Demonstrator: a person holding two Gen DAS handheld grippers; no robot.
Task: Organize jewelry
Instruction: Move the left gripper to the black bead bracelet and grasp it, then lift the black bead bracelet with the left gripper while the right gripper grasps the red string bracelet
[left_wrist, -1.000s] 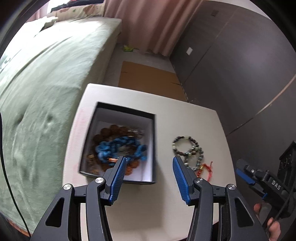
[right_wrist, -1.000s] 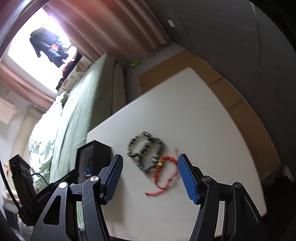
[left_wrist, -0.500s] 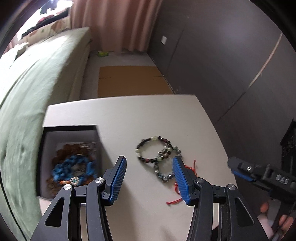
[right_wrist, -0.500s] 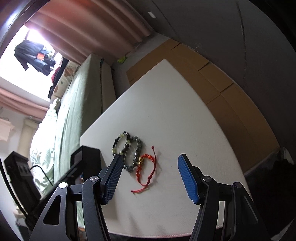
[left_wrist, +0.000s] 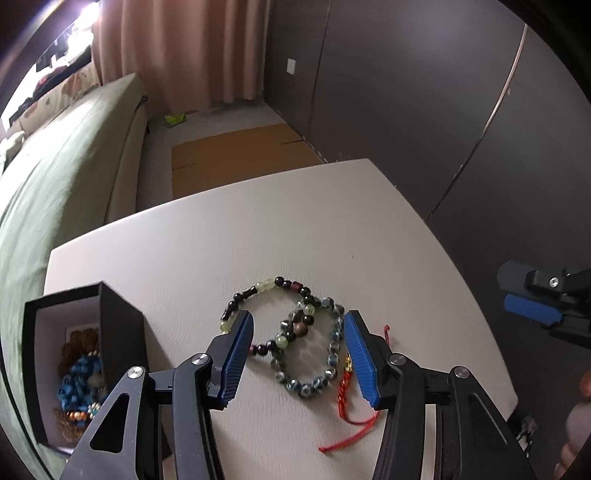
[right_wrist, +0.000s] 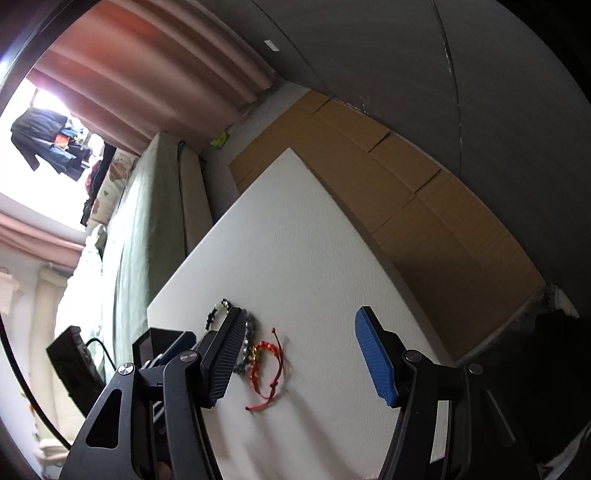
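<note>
Two beaded bracelets lie overlapped on the white table (left_wrist: 258, 236): a dark and pale green one (left_wrist: 266, 291) and a grey-blue one (left_wrist: 317, 376). A red cord bracelet (left_wrist: 347, 391) with gold beads lies to their right. My left gripper (left_wrist: 299, 356) is open and hovers just above the beaded bracelets, its jaws on either side of them. A black box (left_wrist: 122, 332) at the left holds blue and brown beads (left_wrist: 79, 376). My right gripper (right_wrist: 303, 358) is open and empty, off to the right, with the red cord bracelet (right_wrist: 267, 363) between its jaws in view.
A green bed (left_wrist: 55, 177) runs along the left of the table. Flat cardboard (left_wrist: 236, 155) lies on the floor behind the table. A dark wall (left_wrist: 424, 110) stands to the right. The table's right edge (right_wrist: 369, 229) drops to more cardboard.
My left gripper has swung right from over the black box to over the beaded bracelets and come closer to them. My right gripper has drawn back to the right.
</note>
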